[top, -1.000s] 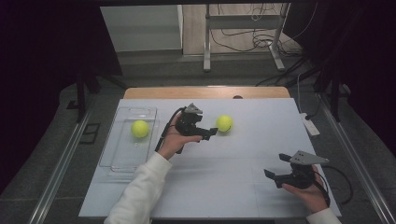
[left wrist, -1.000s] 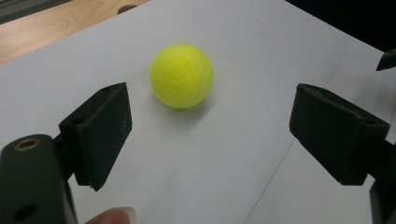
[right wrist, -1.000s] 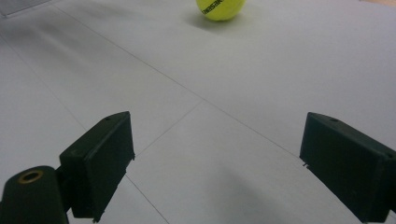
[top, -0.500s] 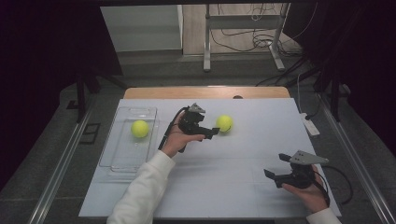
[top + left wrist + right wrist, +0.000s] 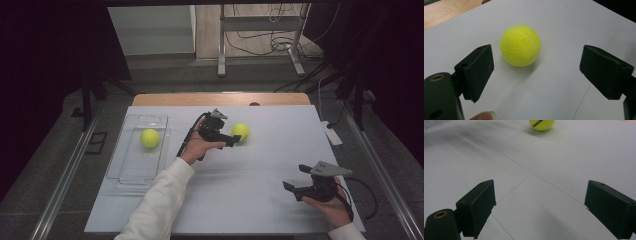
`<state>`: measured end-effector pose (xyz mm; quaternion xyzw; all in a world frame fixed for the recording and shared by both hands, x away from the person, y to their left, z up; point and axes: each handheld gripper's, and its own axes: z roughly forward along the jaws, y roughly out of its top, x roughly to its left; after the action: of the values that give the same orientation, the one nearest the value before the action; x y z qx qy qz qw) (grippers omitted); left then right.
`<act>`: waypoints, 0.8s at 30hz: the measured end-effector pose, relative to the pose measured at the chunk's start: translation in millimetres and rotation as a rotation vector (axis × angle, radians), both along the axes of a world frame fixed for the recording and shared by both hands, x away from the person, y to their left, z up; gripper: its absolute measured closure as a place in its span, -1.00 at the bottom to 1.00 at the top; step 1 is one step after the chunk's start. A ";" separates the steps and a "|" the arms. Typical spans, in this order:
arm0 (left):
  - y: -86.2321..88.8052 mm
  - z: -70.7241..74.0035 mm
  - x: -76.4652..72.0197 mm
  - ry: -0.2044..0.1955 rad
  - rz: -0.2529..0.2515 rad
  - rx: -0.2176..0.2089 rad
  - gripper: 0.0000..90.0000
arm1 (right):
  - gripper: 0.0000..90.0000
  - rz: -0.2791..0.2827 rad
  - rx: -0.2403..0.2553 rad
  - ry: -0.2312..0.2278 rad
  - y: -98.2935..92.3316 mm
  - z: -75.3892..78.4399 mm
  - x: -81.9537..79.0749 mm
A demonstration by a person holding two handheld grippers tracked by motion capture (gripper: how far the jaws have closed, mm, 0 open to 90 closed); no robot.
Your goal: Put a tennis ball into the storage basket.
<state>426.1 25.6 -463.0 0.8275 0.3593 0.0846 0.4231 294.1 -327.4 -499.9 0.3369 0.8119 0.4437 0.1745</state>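
Note:
A yellow tennis ball rests on the white table sheet, right of centre. My left gripper is just to its left and points at it. In the left gripper view the ball lies a little ahead of the left gripper; its jaws have just been opening and stand wide with nothing between them. A second tennis ball sits in a clear tray at the left. My right gripper hovers open near the front right; from the right gripper the ball shows far off.
The white sheet covers the table; a wooden strip shows at its far edge. A small white block lies at the right edge. Metal stand legs and cables are on the floor beyond.
My left gripper has moved a little to the right, closer to the loose ball. The right gripper has stayed put.

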 end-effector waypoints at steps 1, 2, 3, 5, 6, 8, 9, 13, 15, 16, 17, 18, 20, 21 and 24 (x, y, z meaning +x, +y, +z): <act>-0.6 0.0 0.1 0.000 0.001 -0.002 -0.72 | -0.77 0.000 0.000 0.000 -0.1 0.0 0.0; -1.6 0.1 0.8 0.001 0.000 0.001 -0.72 | -0.77 0.000 0.001 0.001 -0.1 0.1 0.0; -2.7 0.0 1.5 0.003 0.002 0.001 -0.72 | -0.77 -0.001 0.001 0.000 -0.1 0.0 0.0; -4.1 -0.4 2.9 0.005 0.002 0.005 -0.72 | -0.77 0.000 0.000 0.000 -0.1 0.1 0.0; -5.2 -0.8 3.8 0.007 0.003 0.006 -0.72 | -0.77 0.000 0.000 -0.001 0.0 0.1 0.0; -6.9 -1.5 5.3 0.009 0.004 0.010 -0.72 | -0.77 0.000 0.001 0.000 -0.1 0.2 -0.2; -6.9 -1.5 5.3 0.009 0.004 0.010 -0.72 | -0.77 -0.001 0.002 0.000 -0.1 0.2 -0.3; -10.2 -2.8 7.6 0.012 0.008 0.014 -0.73 | -0.77 0.000 0.003 0.000 0.0 0.1 -0.3; -11.2 -3.4 8.9 0.014 0.010 0.014 -0.73 | -0.77 0.001 0.002 -0.001 0.1 0.1 -0.2; -11.7 -3.6 9.5 0.015 0.011 0.014 -0.73 | -0.77 0.001 0.000 -0.001 0.0 0.1 -0.2; -12.0 -3.9 10.3 0.014 0.010 0.017 -0.73 | -0.77 0.000 0.001 0.000 0.0 0.1 -0.2; -13.0 -4.5 11.4 0.018 0.013 0.018 -0.73 | -0.77 0.001 0.001 -0.001 0.0 0.1 -0.2; -14.0 -5.4 13.1 0.020 0.015 0.019 -0.73 | -0.77 0.001 0.001 0.000 0.0 0.1 -0.2; -14.0 -5.4 13.1 0.020 0.015 0.019 -0.73 | -0.77 0.001 0.001 0.000 0.0 0.1 -0.2; -15.8 -6.7 15.6 0.025 0.018 0.022 -0.73 | -0.77 0.000 0.001 0.001 0.0 0.1 -0.2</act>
<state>441.8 9.8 -469.7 0.8298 0.3710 0.0821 0.4088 293.9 -327.3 -499.9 0.3373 0.8118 0.4438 0.1738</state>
